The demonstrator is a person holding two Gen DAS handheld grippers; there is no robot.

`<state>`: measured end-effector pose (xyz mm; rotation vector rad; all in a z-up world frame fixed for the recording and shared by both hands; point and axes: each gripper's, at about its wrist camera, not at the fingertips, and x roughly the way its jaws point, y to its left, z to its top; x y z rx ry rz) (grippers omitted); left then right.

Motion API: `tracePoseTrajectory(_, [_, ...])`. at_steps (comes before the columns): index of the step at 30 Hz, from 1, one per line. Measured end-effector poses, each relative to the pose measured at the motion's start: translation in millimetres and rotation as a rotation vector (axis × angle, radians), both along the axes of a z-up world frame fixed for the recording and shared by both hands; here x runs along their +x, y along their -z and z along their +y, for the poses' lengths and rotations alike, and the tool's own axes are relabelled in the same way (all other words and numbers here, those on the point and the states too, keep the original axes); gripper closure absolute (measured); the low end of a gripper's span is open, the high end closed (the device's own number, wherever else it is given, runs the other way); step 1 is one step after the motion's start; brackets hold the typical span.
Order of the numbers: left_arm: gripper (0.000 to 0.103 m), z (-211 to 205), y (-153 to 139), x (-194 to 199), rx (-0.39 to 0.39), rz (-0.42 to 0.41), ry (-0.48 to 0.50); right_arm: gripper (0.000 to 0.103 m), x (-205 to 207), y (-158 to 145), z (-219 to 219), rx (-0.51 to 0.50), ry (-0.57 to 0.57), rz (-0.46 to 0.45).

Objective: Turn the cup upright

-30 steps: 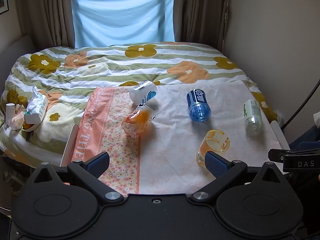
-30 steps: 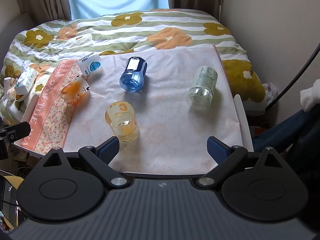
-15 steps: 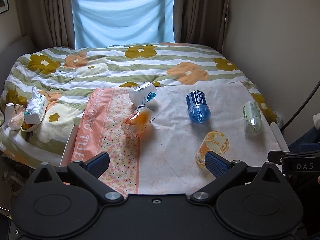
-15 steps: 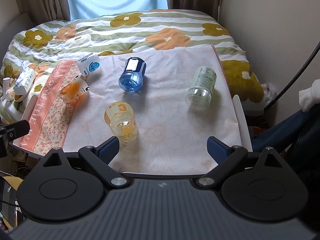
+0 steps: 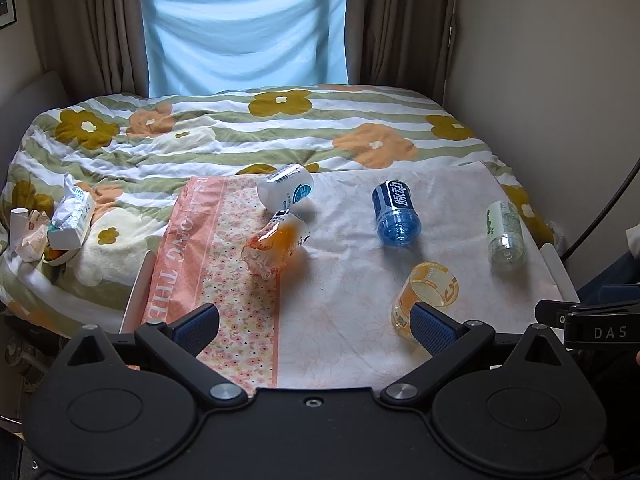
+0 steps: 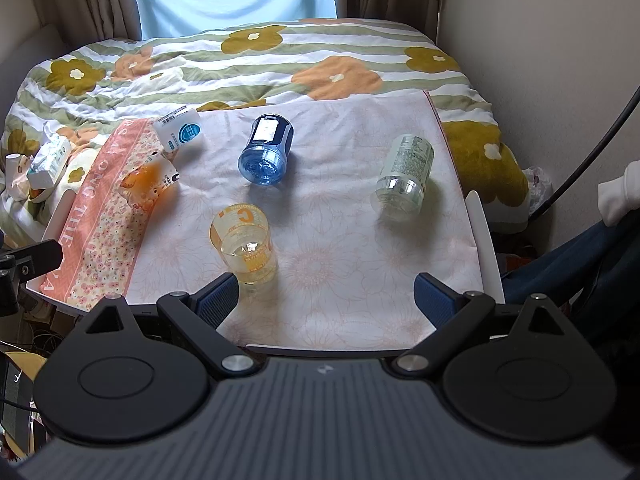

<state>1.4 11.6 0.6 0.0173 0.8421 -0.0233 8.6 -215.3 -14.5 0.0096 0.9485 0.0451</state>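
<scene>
Cup (image 6: 244,246), yellow-printed and on its side on the pale cloth (image 6: 340,184), long axis toward twelve o'clock, lies at eleven o'clock beside the nearer right gripper (image 6: 326,298), spread wide and empty; left gripper (image 5: 314,326) likewise gapes empty.

The left gripper (image 5: 314,323) is held level and low, its two blue-padded fingers (image 5: 196,322) spread wide with nothing between them. The right gripper (image 6: 326,294) is likewise spread wide and holds nothing. Its body shows at the right edge of the left view.
</scene>
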Motion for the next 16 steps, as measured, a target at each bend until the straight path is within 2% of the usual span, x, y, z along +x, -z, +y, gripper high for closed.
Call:
tracePoseTrajectory(5, [0.0, 4.1, 1.2, 1.1, -0.013, 0.007, -0.017, 0.0, -0.1, -0.4, 0.5, -0.001, 0.0, 0.0])
tracePoseTrajectory(10, [0.0, 2.5, 3.0, 1.7, 0.01, 0.009, -0.018, 0.0, 0.1, -0.2, 0.7, -0.001, 0.0, 0.0])
tracePoseTrajectory(16, [0.0, 5.5, 3.2, 1.1, -0.011, 0.003, -0.02, 0.0, 0.2, -0.3, 0.8, -0.002, 0.0, 0.0])
